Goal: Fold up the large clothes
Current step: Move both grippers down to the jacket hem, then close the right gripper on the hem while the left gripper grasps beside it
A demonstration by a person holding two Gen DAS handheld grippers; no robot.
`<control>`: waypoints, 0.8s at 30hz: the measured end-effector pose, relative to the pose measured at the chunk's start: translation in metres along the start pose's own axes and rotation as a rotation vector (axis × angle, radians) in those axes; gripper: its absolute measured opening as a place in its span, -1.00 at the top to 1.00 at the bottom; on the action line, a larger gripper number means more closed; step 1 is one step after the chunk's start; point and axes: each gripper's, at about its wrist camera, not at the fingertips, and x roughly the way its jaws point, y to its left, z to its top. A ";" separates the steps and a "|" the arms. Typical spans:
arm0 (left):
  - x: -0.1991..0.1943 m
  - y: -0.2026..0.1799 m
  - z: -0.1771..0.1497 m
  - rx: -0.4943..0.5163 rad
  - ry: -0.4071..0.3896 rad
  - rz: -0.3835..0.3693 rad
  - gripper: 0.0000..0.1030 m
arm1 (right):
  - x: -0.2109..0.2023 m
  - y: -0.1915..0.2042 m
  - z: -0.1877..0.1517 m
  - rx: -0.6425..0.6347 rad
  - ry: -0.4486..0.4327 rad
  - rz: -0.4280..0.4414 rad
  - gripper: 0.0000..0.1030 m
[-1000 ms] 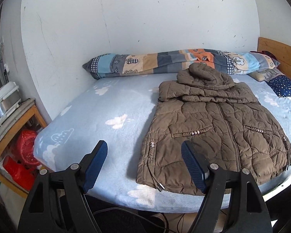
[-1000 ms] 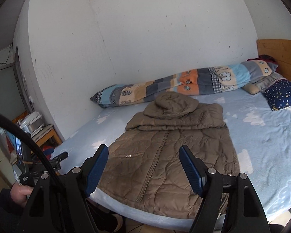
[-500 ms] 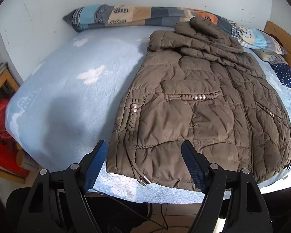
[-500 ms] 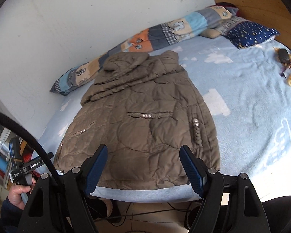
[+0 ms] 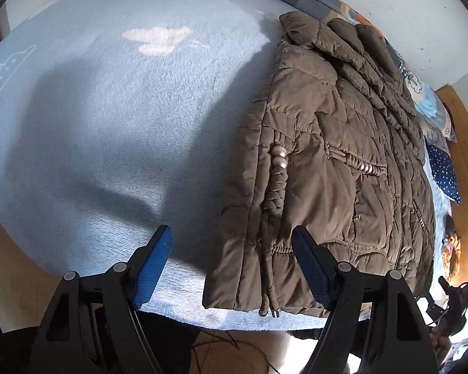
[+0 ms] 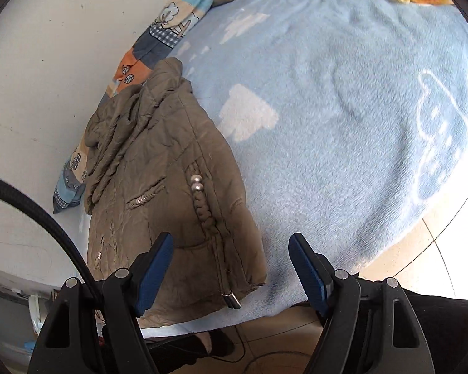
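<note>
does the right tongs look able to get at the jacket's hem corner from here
Probably yes: the right tongs stand open right over the brown puffer jacket, its hem corner between the fingers, with nothing lying across it.

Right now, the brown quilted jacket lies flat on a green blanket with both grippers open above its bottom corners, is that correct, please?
Not quite: the blanket is light blue with white clouds, not green, as both wrist views show. The jacket does lie flat, with the left gripper and right gripper open above its bottom corners.

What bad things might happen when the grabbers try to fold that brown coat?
1. The coat lies at the bed's edge, so a tug might slide it off.
2. The cord tips dangle at the hem; the open left gripper may pinch only a cord.
3. The coat is puffy, so the open right gripper may catch just the top layer.
</note>
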 end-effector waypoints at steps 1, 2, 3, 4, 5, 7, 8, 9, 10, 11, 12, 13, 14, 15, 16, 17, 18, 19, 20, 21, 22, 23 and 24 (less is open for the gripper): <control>0.000 0.001 -0.001 -0.003 0.000 -0.003 -0.50 | 0.005 0.001 -0.001 0.000 0.013 0.001 -0.56; 0.001 0.002 -0.001 -0.009 0.002 -0.014 -0.50 | 0.011 0.002 -0.003 -0.004 0.031 0.003 -0.56; 0.001 0.003 -0.001 -0.016 0.002 -0.025 -0.50 | 0.017 0.004 -0.005 -0.010 0.051 0.002 -0.56; 0.001 0.005 -0.001 -0.021 0.004 -0.034 -0.50 | 0.023 0.005 -0.007 -0.014 0.065 -0.006 -0.56; 0.001 0.006 -0.001 -0.025 0.006 -0.037 -0.50 | 0.029 0.006 -0.008 -0.014 0.078 -0.017 -0.48; 0.001 0.010 -0.001 -0.039 0.010 -0.046 -0.50 | 0.040 0.009 -0.009 -0.014 0.109 0.001 0.09; -0.001 0.014 -0.001 -0.049 0.009 -0.054 -0.50 | 0.043 0.010 -0.009 -0.021 0.115 -0.001 0.33; -0.001 0.017 -0.001 -0.059 0.009 -0.063 -0.50 | 0.043 0.015 -0.011 -0.041 0.109 -0.003 0.42; -0.002 0.020 -0.002 -0.072 0.009 -0.072 -0.50 | 0.041 0.020 -0.011 -0.064 0.099 0.007 0.63; -0.002 0.023 -0.002 -0.083 0.009 -0.076 -0.50 | 0.036 0.027 -0.012 -0.094 0.074 0.018 0.66; -0.002 0.026 -0.002 -0.094 0.011 -0.080 -0.50 | 0.031 0.034 -0.013 -0.124 0.047 0.020 0.67; -0.001 0.028 -0.002 -0.104 0.016 -0.084 -0.50 | 0.027 0.040 -0.015 -0.146 0.024 0.023 0.68; -0.001 0.031 -0.003 -0.114 0.020 -0.094 -0.50 | 0.022 0.044 -0.016 -0.161 0.001 0.030 0.69; 0.000 0.032 -0.004 -0.122 0.024 -0.107 -0.50 | 0.019 0.045 -0.016 -0.168 -0.017 0.039 0.69; 0.001 0.031 -0.004 -0.123 0.028 -0.122 -0.50 | 0.016 0.047 -0.016 -0.174 -0.029 0.047 0.69; 0.001 0.028 -0.005 -0.117 0.027 -0.133 -0.50 | 0.016 0.047 -0.016 -0.174 -0.028 0.050 0.69; 0.000 0.025 -0.005 -0.107 0.021 -0.144 -0.50 | 0.017 0.046 -0.016 -0.170 -0.025 0.048 0.69; -0.001 0.021 -0.005 -0.091 0.016 -0.156 -0.49 | 0.017 0.045 -0.016 -0.161 -0.022 0.045 0.69; -0.002 0.016 -0.005 -0.070 0.013 -0.161 -0.40 | 0.018 0.043 -0.015 -0.153 -0.017 0.045 0.69; -0.002 0.012 -0.006 -0.053 0.013 -0.162 -0.30 | 0.019 0.043 -0.014 -0.147 -0.015 0.047 0.69; 0.000 0.008 -0.007 -0.034 0.021 -0.161 -0.22 | 0.019 0.042 -0.014 -0.145 -0.015 0.050 0.69; 0.002 0.004 -0.009 -0.020 0.028 -0.157 -0.06 | 0.019 0.042 -0.014 -0.147 -0.016 0.051 0.69; 0.005 0.001 -0.011 -0.006 0.039 -0.151 -0.02 | 0.018 0.042 -0.014 -0.151 -0.017 0.050 0.69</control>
